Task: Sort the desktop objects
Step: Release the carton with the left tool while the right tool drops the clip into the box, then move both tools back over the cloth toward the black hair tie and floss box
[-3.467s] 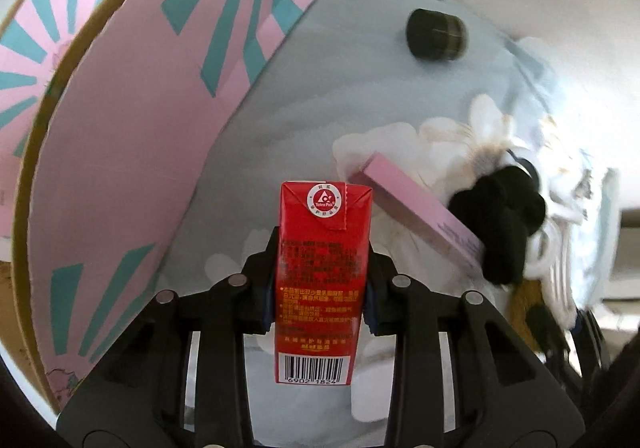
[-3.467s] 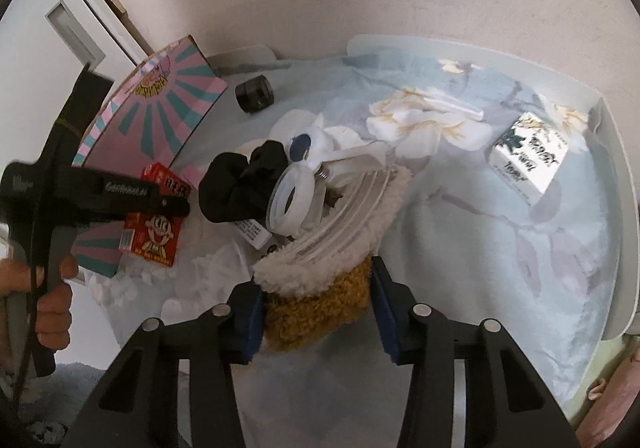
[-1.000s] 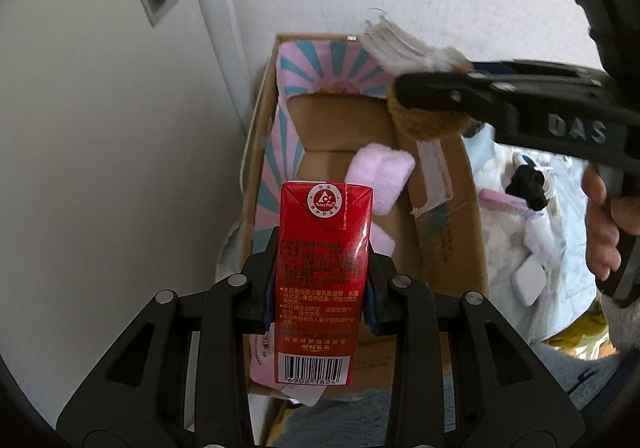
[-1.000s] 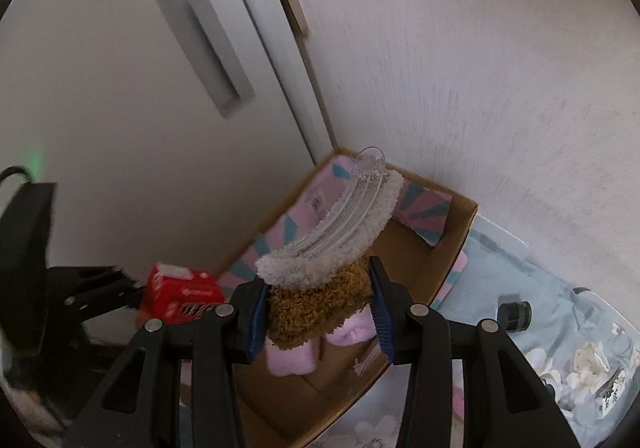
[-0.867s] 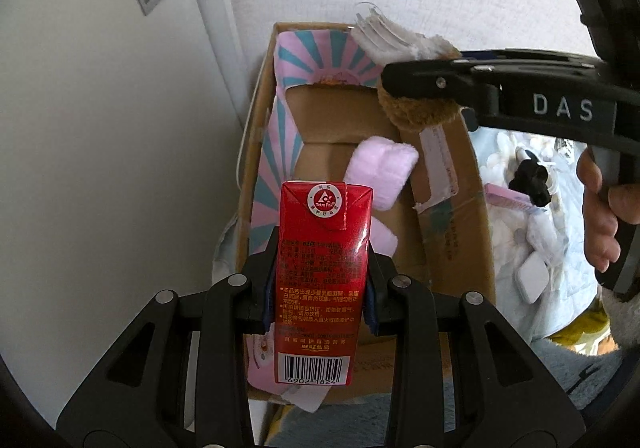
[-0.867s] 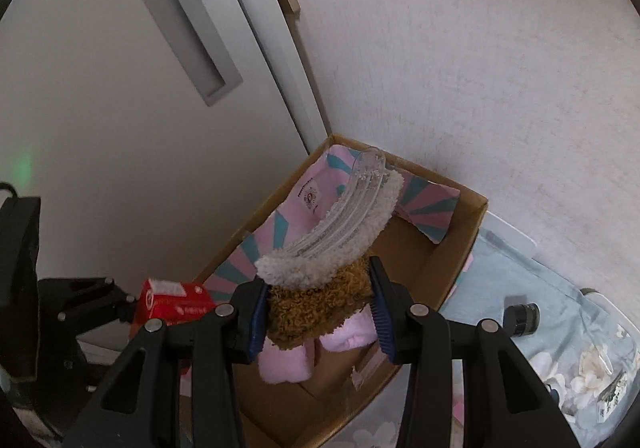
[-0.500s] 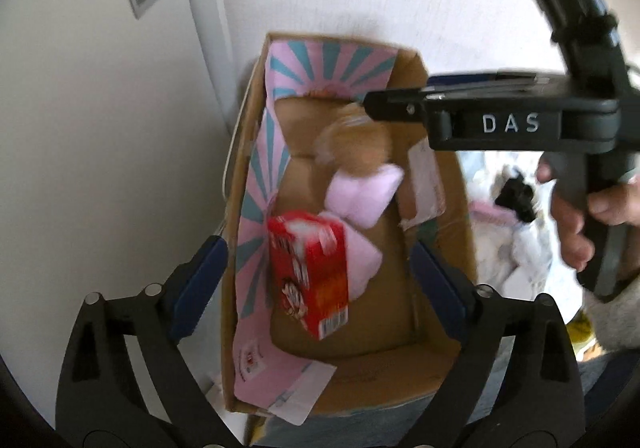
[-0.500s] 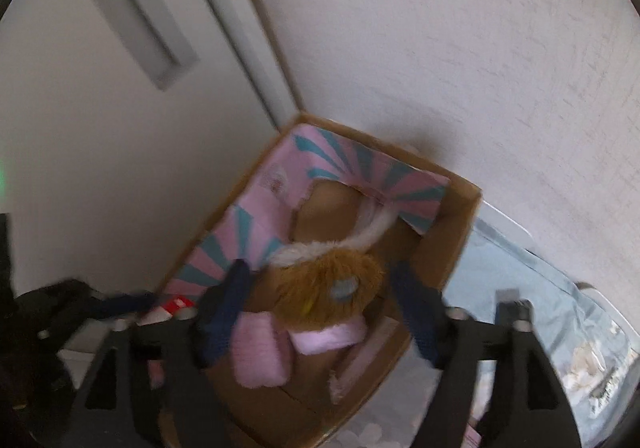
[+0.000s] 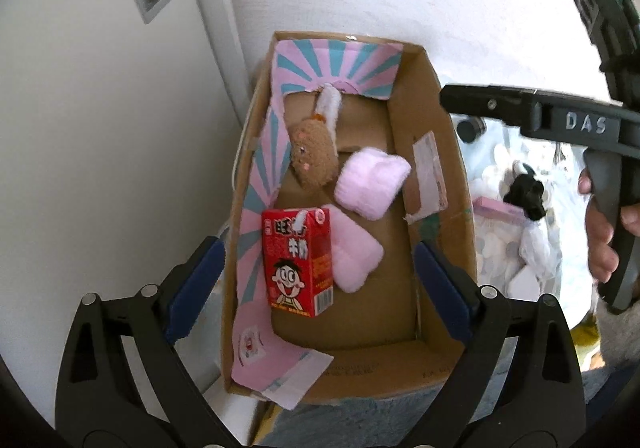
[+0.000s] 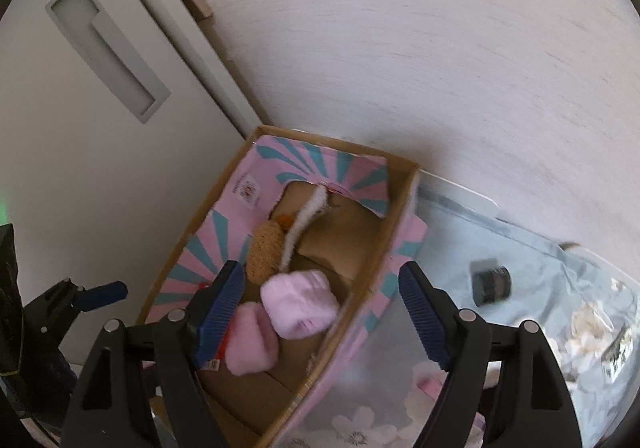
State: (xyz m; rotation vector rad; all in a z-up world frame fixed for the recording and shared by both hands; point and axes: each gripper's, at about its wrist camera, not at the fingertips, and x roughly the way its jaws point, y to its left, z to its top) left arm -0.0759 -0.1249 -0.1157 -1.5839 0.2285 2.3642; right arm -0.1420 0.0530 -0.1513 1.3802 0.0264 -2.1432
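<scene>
Against a white wall and a pale door, we see a cardboard box [image 9: 436,207] beside the floral-clothed tabletop [image 10: 532,268]. Our left hand-held gripper [image 9: 316,284] hangs spread wide above the box, holding nothing. Inside lie, from left, a red milk carton [image 9: 298,262], a brown plush headband [image 9: 314,159] and two pink fluffy pads [image 9: 372,183]. Our right hand-held gripper [image 10: 320,312] is likewise spread and empty.

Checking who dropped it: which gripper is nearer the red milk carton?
Left. The left gripper is open just above the red milk carton; the right gripper is farther along the box.
</scene>
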